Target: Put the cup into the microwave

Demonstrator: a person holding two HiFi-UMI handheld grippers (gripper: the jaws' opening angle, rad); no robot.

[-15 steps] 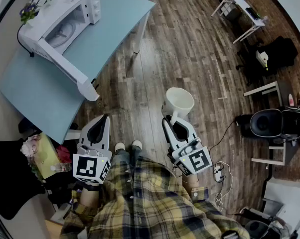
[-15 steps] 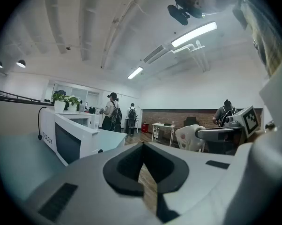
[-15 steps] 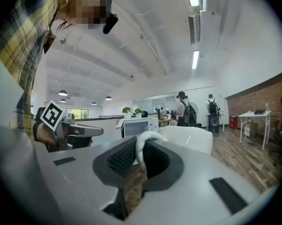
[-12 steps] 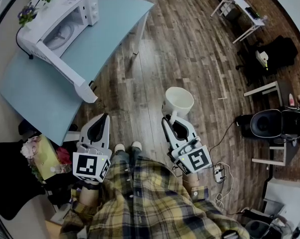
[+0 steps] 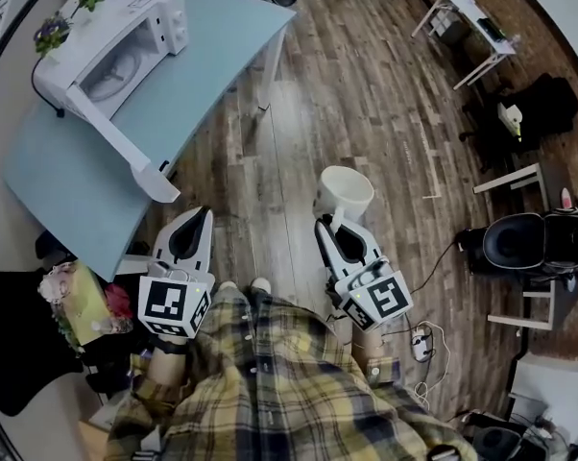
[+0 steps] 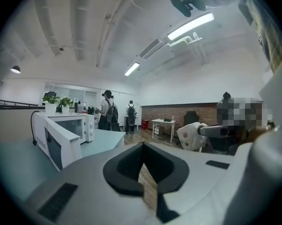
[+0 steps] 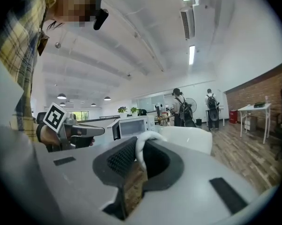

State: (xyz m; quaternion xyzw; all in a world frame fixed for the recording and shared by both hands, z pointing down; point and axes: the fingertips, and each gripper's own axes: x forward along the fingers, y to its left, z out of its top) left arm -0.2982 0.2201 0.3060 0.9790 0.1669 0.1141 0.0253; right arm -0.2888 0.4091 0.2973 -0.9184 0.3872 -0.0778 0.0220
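Note:
A white cup (image 5: 344, 195) hangs over the wooden floor, and my right gripper (image 5: 335, 227) is shut on its handle (image 7: 144, 143). The cup's body (image 7: 188, 137) shows just beyond the jaws. The white microwave (image 5: 111, 51) stands on the light blue table (image 5: 68, 190) at the upper left, its door (image 5: 126, 147) swung open toward me. It also shows in the left gripper view as the microwave (image 6: 61, 135), ahead and to the left. My left gripper (image 5: 197, 217) is held over the floor beside the table's edge, shut and empty, with its jaws (image 6: 144, 150) meeting.
Small potted plants (image 5: 63, 17) sit on top of the microwave. Two people (image 6: 108, 116) stand far back in the room. White side tables (image 5: 467, 22), a black chair (image 5: 524, 243) and floor cables (image 5: 421, 339) lie to the right. A box with flowers (image 5: 78, 301) sits low on the left.
The table and microwave have slid slightly up and left in the head view. The right gripper still holds the cup by its handle, and the left gripper keeps its pose.

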